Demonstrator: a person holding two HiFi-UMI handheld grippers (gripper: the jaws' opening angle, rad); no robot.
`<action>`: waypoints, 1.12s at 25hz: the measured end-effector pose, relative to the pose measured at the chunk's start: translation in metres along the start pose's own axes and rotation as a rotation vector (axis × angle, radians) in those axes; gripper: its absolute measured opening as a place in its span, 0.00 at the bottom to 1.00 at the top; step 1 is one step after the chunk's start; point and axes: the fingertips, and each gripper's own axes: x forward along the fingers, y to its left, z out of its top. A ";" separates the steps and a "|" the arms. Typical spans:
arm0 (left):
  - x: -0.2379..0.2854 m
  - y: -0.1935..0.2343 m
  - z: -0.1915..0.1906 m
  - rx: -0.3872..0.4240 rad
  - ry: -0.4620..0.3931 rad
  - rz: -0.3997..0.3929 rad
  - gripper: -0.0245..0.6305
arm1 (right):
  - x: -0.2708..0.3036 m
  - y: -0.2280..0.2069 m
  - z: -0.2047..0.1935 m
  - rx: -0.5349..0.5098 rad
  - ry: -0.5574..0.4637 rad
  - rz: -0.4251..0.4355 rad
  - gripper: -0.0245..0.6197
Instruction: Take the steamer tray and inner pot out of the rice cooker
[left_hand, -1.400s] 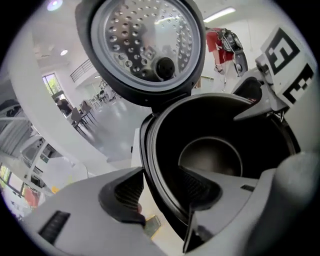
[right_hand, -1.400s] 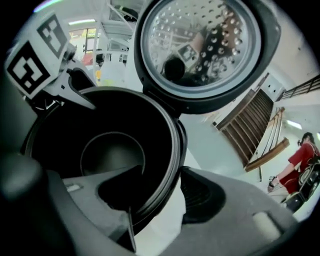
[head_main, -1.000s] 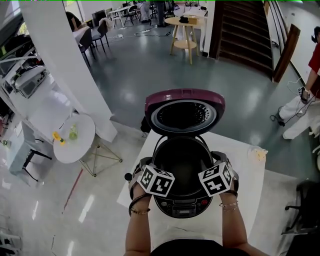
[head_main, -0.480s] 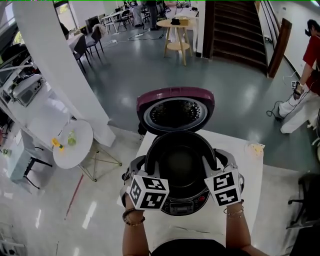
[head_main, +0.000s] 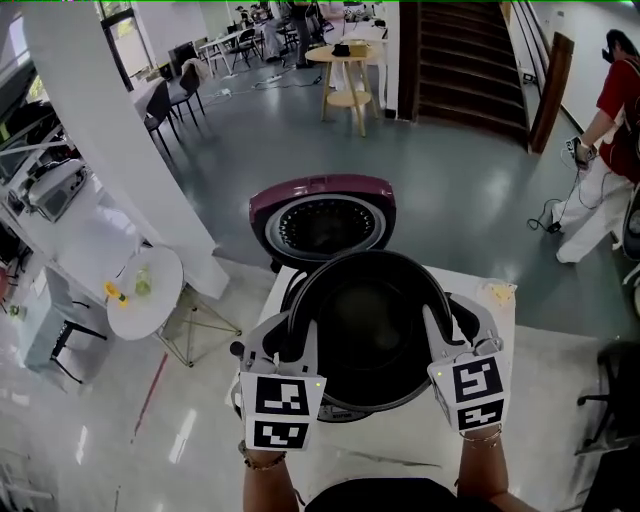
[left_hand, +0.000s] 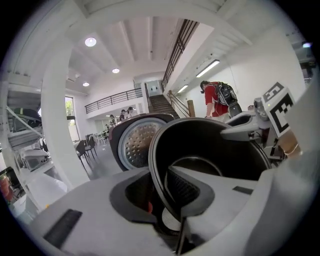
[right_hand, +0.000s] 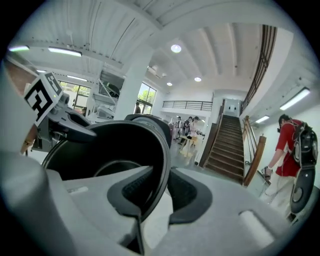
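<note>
The black inner pot (head_main: 365, 330) hangs above the white table (head_main: 400, 455), held by its rim on both sides. My left gripper (head_main: 300, 335) grips the pot's left rim and my right gripper (head_main: 440, 325) grips the right rim. Both pairs of jaws are closing, with the pads pressed on the thin rim. In the left gripper view the rim of the pot (left_hand: 210, 145) runs between the left gripper's (left_hand: 162, 185) pads. The right gripper view shows the same for the pot (right_hand: 110, 145) and right gripper (right_hand: 162, 187). The cooker's purple lid (head_main: 322, 215) stands open behind; the pot hides the cooker body.
A small pale object (head_main: 497, 292) lies at the table's far right corner. A white pillar (head_main: 120, 150) and a round side table (head_main: 145, 285) stand to the left. A person in red (head_main: 615, 100) stands at the right by the stairs.
Both grippers have risen with the inner pot, lifting it out of the cooker and closer to the head camera. The open lid now sits farther behind it.
</note>
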 end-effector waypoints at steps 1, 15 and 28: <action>-0.003 -0.008 0.005 0.000 -0.008 0.001 0.16 | -0.009 -0.007 0.000 0.008 -0.009 -0.006 0.17; 0.005 -0.181 0.040 -0.019 -0.053 -0.160 0.15 | -0.113 -0.139 -0.075 0.155 0.003 -0.140 0.10; 0.008 -0.315 -0.028 -0.029 0.095 -0.265 0.16 | -0.185 -0.177 -0.206 0.271 0.154 -0.117 0.08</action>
